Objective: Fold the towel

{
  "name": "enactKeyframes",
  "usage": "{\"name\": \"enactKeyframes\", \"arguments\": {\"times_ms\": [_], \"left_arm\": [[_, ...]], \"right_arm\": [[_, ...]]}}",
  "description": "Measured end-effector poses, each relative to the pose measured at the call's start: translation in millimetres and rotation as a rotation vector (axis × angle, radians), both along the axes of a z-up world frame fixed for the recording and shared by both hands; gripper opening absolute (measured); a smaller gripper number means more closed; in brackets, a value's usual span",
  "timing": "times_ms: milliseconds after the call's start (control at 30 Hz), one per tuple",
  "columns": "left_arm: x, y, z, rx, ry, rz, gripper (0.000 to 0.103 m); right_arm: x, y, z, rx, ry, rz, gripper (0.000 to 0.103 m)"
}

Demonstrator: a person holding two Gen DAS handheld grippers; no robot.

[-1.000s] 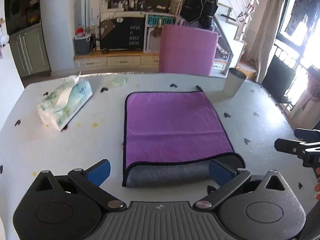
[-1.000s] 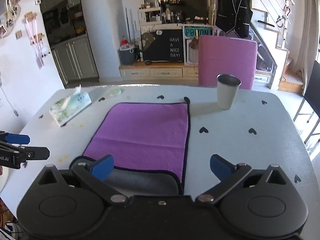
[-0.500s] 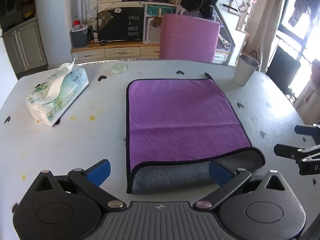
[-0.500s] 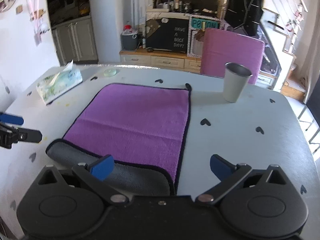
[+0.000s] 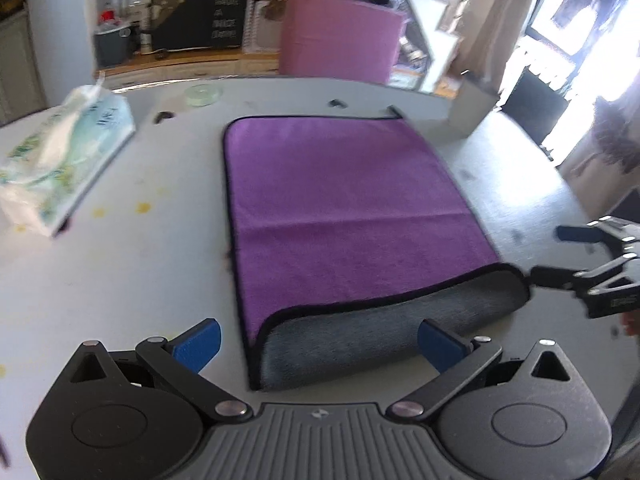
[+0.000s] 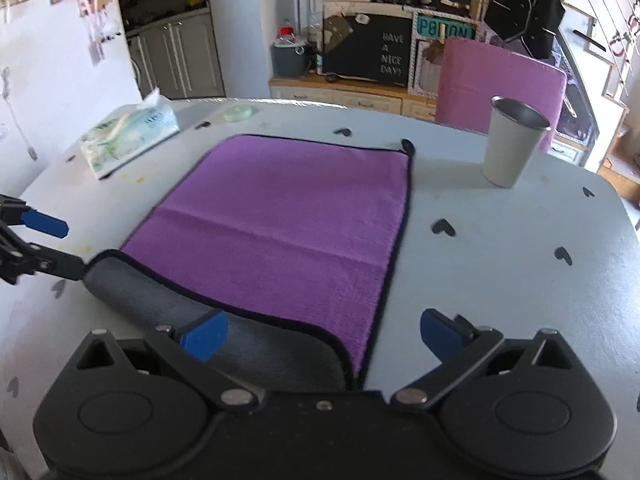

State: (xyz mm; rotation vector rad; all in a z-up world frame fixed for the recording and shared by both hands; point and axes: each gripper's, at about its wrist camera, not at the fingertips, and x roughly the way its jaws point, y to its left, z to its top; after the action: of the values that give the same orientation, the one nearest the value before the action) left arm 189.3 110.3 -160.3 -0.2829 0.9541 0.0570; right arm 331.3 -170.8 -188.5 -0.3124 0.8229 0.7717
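Left gripper: blue-padded fingers spread wide, nothing between them, held over the near edge of the table, straddling the near left corner of the towel. Right gripper: also wide apart and holding nothing, over the towel's near right corner; its left finger sits above the grey fold, its right finger above bare table beside the towel's right edge. In the left wrist view the right gripper shows at the right side, fingers apart, the lower tip just beside the grey fold's end; whether it touches cannot be told. The right wrist view shows the left gripper likewise at the left, lower tip against or just beside the fold's other end. Towel: purple side up with black edging, lying flat in the middle of the table, a crease line running across it; the near edge is turned over toward the far side, showing a band of grey underside. Small loop at its far right corner. Tissue pack near the table's far left edge, well apart from the towel. Metal cup upright near the far right edge. Small pale green disc near the far edge. Pink chair behind the table's far side.
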Motion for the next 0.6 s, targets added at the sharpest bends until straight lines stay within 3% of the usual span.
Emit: {"name": "enactKeyframes", "arguments": {"times_ms": [133, 267, 333, 433, 600], "left_arm": [[4, 1, -5, 0.016, 0.016, -0.019, 0.103], [6, 9, -12, -0.001, 0.021, -0.030, 0.099], [7, 15, -14, -0.022, 0.024, -0.015, 0.091], [8, 23, -18, -0.048, 0.038, 0.018, 0.080], [9, 32, -24, -0.068, 0.069, 0.035, 0.064]], "right_arm": [[12, -3, -8, -0.012, 0.048, 0.029, 0.100], [19, -1, -11, -0.038, 0.060, 0.056, 0.082], [23, -2, -13, -0.042, 0.094, 0.064, 0.068], [30, -2, -16, -0.039, 0.146, 0.055, 0.056], [39, -2, -20, -0.036, 0.214, 0.044, 0.052]]}}
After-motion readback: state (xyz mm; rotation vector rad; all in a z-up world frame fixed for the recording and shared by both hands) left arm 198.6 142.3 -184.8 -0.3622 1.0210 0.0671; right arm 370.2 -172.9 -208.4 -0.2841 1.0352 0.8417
